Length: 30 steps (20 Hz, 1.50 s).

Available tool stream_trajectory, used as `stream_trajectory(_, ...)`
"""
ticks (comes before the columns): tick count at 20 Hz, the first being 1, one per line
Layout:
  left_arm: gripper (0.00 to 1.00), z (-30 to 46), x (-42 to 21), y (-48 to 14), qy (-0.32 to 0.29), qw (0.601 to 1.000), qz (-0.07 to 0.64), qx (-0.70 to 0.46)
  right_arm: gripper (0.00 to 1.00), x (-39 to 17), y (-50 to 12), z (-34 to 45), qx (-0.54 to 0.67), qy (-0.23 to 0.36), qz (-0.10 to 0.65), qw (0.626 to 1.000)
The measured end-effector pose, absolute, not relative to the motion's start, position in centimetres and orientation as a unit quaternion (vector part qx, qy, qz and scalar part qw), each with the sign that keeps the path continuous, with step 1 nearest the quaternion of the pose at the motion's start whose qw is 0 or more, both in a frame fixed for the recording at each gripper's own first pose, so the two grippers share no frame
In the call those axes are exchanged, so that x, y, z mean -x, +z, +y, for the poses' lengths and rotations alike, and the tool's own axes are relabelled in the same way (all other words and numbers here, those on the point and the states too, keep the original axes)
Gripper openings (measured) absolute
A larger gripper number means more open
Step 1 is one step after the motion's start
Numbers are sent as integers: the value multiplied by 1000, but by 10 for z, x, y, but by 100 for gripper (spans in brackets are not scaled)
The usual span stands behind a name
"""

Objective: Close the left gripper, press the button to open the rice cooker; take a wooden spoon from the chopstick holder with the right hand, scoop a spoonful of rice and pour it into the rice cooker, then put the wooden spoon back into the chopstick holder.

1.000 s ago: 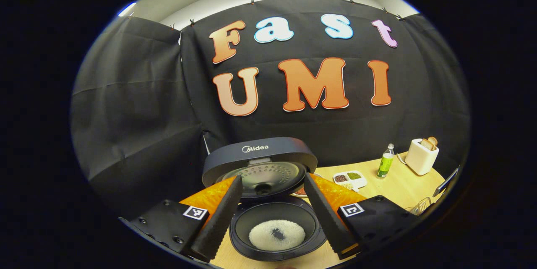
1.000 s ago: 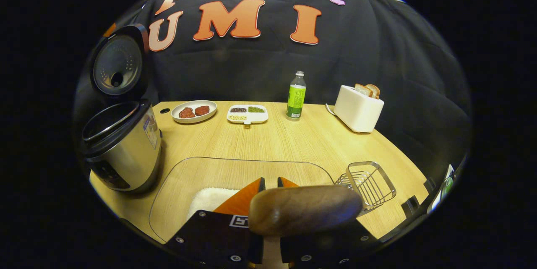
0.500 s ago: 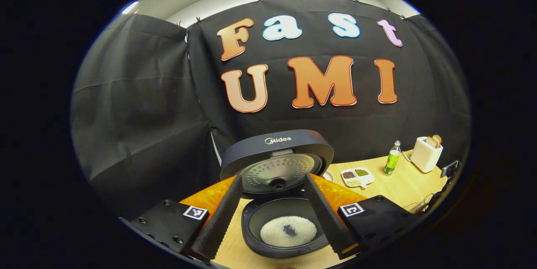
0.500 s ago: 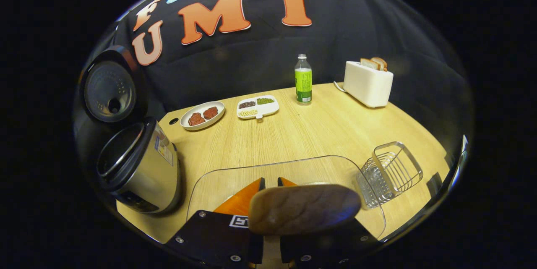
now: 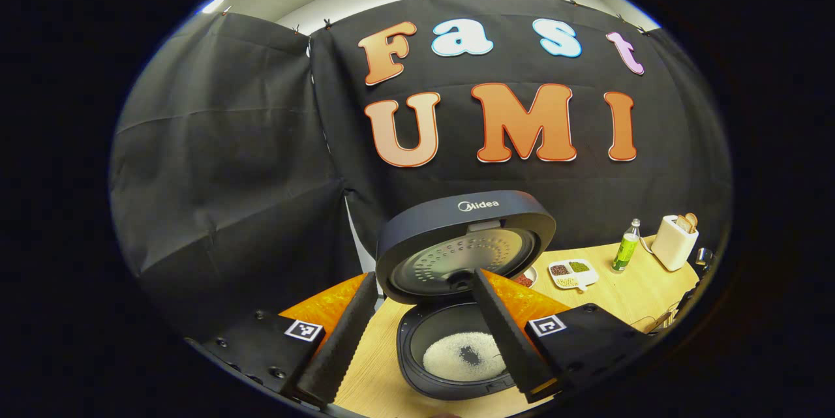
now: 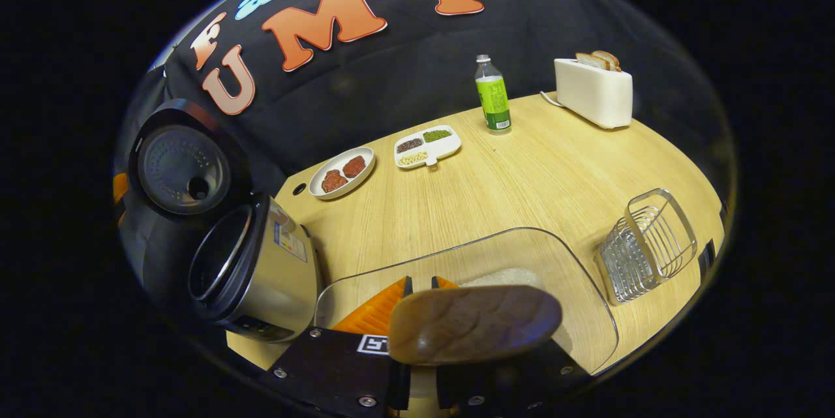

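Note:
The rice cooker (image 5: 456,366) stands open with its lid (image 5: 466,235) raised, and a patch of white rice lies in the dark inner pot. My left gripper (image 5: 425,276) hovers over the cooker, open and empty, its fingers to either side of the pot. In the right gripper view the cooker (image 6: 261,274) sits at the left, lid (image 6: 186,167) up. My right gripper (image 6: 421,282) is shut on the wooden spoon (image 6: 473,323), whose bowl lies across the view's bottom. Below it is a clear container (image 6: 574,287) holding rice (image 6: 502,276). The wire chopstick holder (image 6: 646,245) stands to the right.
On the wooden table (image 6: 522,177) at the back are a plate of red meat (image 6: 342,172), a divided dish of beans (image 6: 427,146), a green-labelled bottle (image 6: 494,95) and a white toaster with bread (image 6: 593,89). The black cloth wall runs behind.
The right gripper with the spoon has swung and tilted toward the cooker, which now looks nearer. The left gripper has drifted left, so the cooker sits further right in its view.

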<state>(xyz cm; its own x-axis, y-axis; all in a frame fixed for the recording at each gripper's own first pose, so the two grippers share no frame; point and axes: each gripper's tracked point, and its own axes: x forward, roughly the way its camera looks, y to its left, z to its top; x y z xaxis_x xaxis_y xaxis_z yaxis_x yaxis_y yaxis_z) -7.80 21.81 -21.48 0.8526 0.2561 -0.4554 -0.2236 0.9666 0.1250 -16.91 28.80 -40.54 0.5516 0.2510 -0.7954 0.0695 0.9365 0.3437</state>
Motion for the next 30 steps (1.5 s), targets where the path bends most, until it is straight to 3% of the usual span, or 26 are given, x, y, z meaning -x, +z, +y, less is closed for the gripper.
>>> stream_trajectory(9, 90, 224, 86, -218, 141, 958, 248, -25, 12, 174, -400, 321, -264, 123, 511, 809)
stream_trajectory(14, 90, 223, 86, -212, 139, 959, 245, -33, 12, 171, -400, 320, -330, 125, 506, 787)
stream_trajectory(15, 98, 221, 85, -212, 138, 959, 245, -32, 12, 170, -398, 319, -338, 127, 504, 785)
stream_trajectory(16, 90, 219, 84, -212, 136, 959, 245, -32, 12, 169, -395, 316, -350, 128, 500, 782)
stream_trajectory(30, 90, 183, 69, -205, 105, 967, 233, -22, 11, 131, -345, 246, -566, 120, 423, 698)
